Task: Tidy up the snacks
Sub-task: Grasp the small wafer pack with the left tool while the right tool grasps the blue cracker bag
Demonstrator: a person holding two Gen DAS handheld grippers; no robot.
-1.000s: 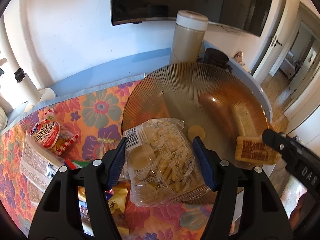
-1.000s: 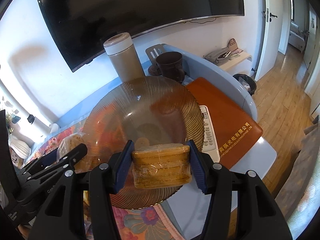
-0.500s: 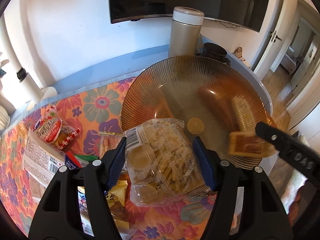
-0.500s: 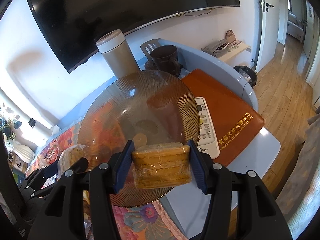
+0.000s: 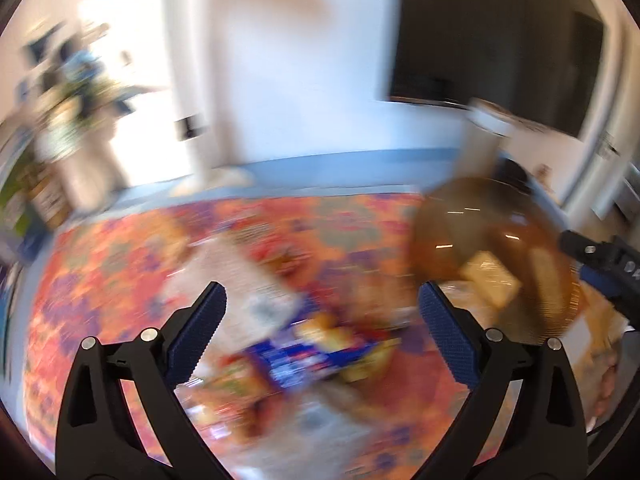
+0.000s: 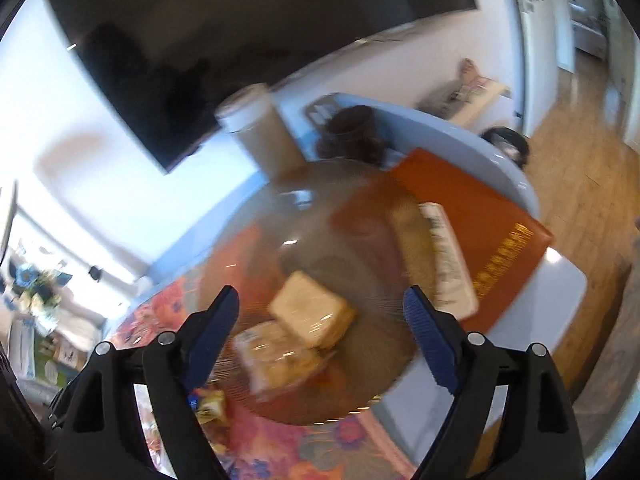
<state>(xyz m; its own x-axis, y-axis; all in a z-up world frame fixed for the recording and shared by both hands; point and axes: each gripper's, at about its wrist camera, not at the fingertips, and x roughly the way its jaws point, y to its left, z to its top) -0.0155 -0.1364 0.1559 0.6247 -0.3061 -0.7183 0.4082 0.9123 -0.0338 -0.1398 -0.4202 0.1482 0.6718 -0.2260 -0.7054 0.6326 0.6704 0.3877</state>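
Both packs had dropped into the bowl (image 6: 360, 240), so the left tool (image 5: 320, 320) and right tool (image 6: 320, 320) gaped empty, left swinging toward the worktop's (image 5: 120, 248) remaining snacks (image 5: 304, 352).

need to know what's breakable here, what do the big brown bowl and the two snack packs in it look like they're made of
Bowl: looks like amber-tinted glass, possibly clear plastic; it is see-through, glossy, with fine ribs radiating to the rim.
Biscuit pack: clear shiny plastic film over a tan block, with glare on the wrap.
Snack pack beside it: also clear crinkly plastic wrap over pale contents; blur hides more.
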